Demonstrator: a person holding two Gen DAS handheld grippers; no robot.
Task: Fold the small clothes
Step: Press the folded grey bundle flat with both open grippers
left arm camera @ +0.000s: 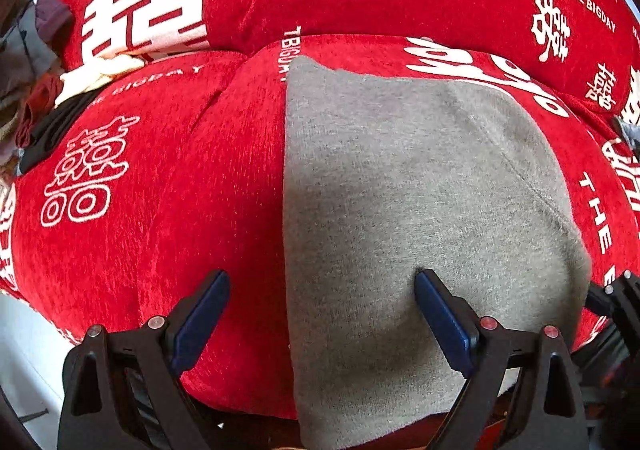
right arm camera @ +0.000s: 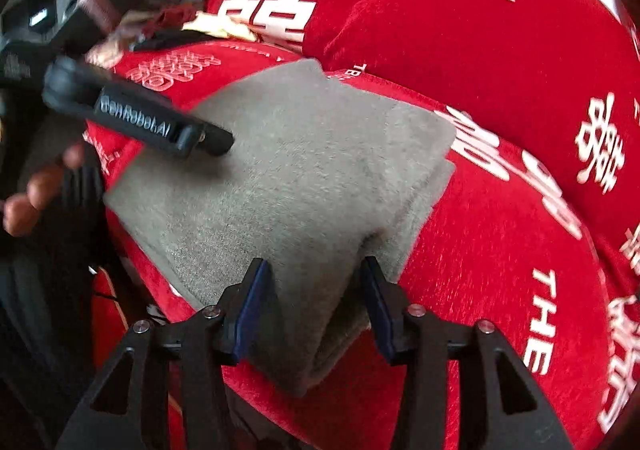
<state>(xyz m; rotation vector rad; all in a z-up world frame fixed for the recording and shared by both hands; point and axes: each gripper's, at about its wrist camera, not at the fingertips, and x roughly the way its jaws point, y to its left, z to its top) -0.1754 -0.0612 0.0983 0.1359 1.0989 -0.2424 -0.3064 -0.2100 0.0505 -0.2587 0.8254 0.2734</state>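
Grey folded garment (left arm camera: 420, 209), lengthwise front-to-back

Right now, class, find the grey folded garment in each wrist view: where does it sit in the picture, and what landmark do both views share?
Left wrist view: the grey folded garment fills the centre and right, its straight left edge running down the middle of the frame.
Right wrist view: the grey folded garment lies centre-left, one corner between the right gripper jaws.
Shared landmark: the large solid white character on the red cushion at upper left.
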